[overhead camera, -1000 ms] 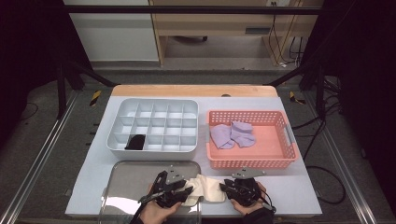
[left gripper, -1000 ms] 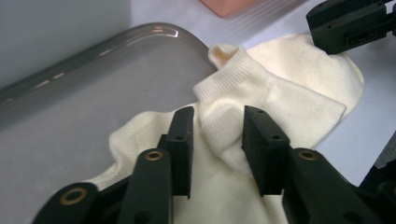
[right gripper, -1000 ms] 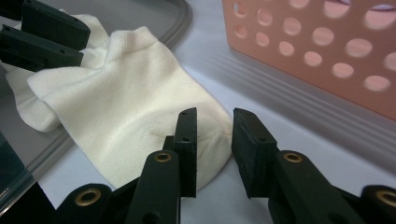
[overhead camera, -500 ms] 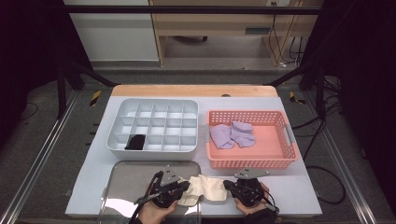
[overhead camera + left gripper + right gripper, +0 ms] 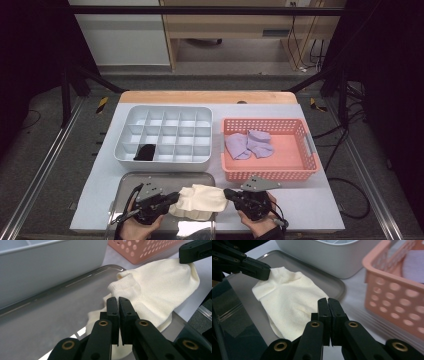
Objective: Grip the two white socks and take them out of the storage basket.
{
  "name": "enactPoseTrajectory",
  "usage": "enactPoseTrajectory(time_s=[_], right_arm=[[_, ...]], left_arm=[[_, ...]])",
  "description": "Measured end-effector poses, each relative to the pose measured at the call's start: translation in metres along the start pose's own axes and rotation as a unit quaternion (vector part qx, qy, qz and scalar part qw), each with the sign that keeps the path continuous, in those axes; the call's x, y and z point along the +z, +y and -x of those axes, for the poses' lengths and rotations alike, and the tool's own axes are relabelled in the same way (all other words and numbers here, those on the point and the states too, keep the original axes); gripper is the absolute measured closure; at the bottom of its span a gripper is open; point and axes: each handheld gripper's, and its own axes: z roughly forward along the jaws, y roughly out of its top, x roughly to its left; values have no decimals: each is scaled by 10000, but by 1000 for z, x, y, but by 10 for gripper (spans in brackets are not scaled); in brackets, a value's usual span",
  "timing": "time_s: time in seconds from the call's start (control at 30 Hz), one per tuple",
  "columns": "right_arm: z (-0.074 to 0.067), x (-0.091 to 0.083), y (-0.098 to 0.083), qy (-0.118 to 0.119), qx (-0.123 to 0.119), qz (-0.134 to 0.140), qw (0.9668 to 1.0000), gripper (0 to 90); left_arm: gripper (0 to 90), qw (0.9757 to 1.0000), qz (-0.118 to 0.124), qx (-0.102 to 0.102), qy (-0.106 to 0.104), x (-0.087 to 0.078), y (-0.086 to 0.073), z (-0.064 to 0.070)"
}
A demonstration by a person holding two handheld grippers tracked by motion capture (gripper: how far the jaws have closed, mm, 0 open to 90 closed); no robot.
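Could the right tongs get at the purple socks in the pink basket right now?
Probably not yet. The right tongs are shut on the cream sock, stretched to the left tongs. The purple socks lie uncovered in the open-topped pink basket just beyond.

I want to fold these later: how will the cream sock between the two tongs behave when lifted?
Probably floppy: the cream sock sags and creases between the left tongs and right tongs, each pinching an end. Likely light, being thin knit. Unlikely to slip, since the knit looks soft and grippy.
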Motion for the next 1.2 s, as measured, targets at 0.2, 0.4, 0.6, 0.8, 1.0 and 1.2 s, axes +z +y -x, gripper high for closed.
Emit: enactPoseTrajectory(time_s=[0.2,0.4,0.6,0.8,1.0,1.2], right_arm=[[-7,14,3,103,-17,-78,9999,892],[-12,20,5,165,-30,-99,9998,891],[-14,23,2,212,-11,-187,9996,892],[-15,25,1,220,9,-222,9995,892],[-17,28,0,232,-18,-300,9993,892],[-17,29,-1,221,-37,-333,9992,892]], left_arm=[[868,9999,-29,-24,97,-4,-6,-9],[868,9998,-78,-53,153,-5,-11,-13],[868,9998,-94,-110,118,-6,-14,-16],[868,9998,-135,-143,102,-5,-17,-16],[869,9997,-181,-150,95,-3,-19,-16],[869,9997,-181,-141,89,-3,-19,-16]])
